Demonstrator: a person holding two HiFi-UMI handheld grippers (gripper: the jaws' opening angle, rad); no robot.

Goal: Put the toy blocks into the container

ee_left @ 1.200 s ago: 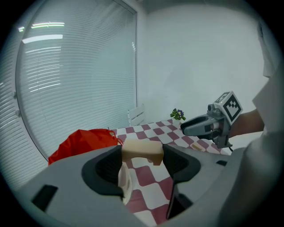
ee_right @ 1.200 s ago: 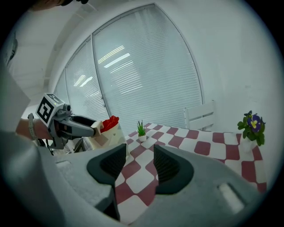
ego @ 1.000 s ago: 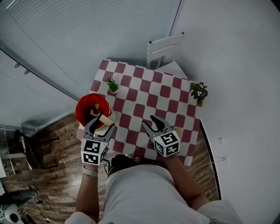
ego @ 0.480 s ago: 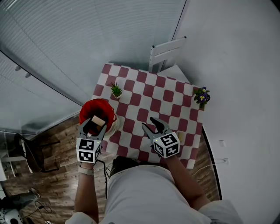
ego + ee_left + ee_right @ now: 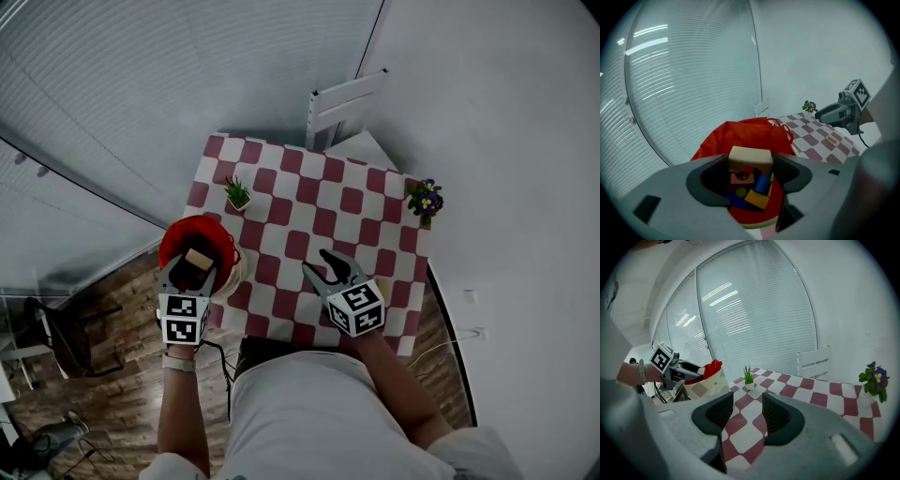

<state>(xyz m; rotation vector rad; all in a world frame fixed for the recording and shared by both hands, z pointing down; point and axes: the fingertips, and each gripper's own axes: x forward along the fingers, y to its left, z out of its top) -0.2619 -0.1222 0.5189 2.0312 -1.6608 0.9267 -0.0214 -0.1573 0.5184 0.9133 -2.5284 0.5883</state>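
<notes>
Left gripper (image 5: 750, 174): jaws clamped on both ends of pale arch block (image 5: 750, 158), held over mouth of red-lined container (image 5: 740, 133). Beneath it, other toy blocks (image 5: 757, 193) already piled inside.

Right gripper (image 5: 747, 412): jaws part open, nothing between them, hovering over checked table (image 5: 797, 390), well apart from container.

Risks, my guess: release from too high, arch bounces off pile and over rim. Container sits at table edge, so bump from my jaws could tip it off.

Farther off: small green plant (image 5: 748, 376).
</notes>
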